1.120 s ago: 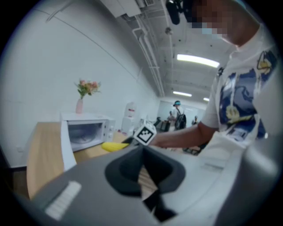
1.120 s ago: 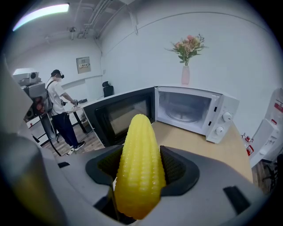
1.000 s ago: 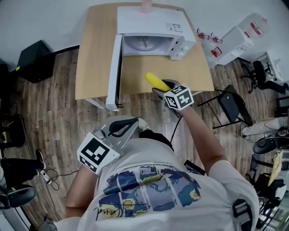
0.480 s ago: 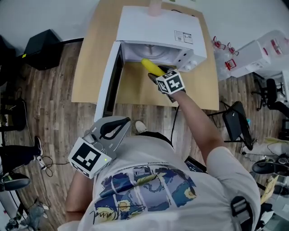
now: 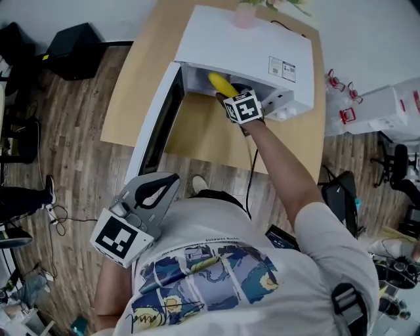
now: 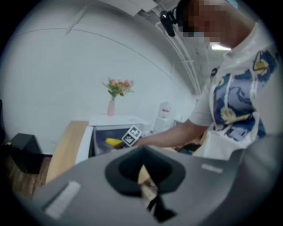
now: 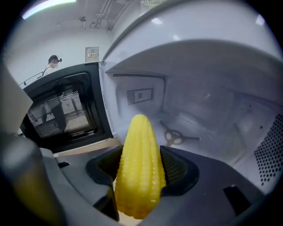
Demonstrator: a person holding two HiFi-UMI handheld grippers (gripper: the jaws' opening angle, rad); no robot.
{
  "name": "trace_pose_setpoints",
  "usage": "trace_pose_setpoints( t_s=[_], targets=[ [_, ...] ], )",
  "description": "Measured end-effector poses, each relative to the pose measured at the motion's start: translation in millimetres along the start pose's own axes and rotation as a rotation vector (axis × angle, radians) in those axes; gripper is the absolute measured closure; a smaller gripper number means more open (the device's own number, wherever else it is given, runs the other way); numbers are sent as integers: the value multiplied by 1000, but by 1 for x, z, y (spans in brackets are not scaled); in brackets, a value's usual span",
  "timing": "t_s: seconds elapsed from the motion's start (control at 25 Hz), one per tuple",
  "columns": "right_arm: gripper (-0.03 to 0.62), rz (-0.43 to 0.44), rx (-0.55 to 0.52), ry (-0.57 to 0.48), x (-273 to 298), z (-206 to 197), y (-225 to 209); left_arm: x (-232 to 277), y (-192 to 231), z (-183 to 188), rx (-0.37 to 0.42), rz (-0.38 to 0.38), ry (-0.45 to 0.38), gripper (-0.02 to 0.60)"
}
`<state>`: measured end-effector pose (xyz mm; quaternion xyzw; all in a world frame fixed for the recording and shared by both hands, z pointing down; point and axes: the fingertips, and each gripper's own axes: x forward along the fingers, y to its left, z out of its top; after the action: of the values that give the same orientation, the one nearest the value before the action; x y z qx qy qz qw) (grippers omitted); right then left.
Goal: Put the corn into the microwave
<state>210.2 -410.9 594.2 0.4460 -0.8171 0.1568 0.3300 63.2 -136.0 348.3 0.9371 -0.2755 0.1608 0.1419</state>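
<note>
A yellow corn cob sits clamped between the jaws of my right gripper, tip pointing into the white microwave. In the head view the corn is at the microwave's mouth, with the right gripper just outside the opening and the door swung wide to the left. My left gripper hangs low by the person's waist, far from the table; its jaws are together with nothing in them. From the left gripper view the corn shows small and far off.
The microwave stands on a light wooden table with a pink vase of flowers on top of it. The cavity floor carries a bare turntable hub. A black box sits on the wood floor at left, white cabinets at right.
My right gripper has carried the corn forward from over the table's front edge up to the microwave opening. The left gripper has stayed low at the waist.
</note>
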Motion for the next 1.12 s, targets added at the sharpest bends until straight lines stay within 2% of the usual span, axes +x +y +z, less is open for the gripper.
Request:
trace_pose_setpoints(
  t_s=[0.48,1.12],
  targets=[
    [345,-36,-72,-30,48,18,-27,3,20,-2,-30,111,27,572],
    [345,-39,-71,-57,68,23,-29,2,38,-5,-50,135,42,572]
  ],
)
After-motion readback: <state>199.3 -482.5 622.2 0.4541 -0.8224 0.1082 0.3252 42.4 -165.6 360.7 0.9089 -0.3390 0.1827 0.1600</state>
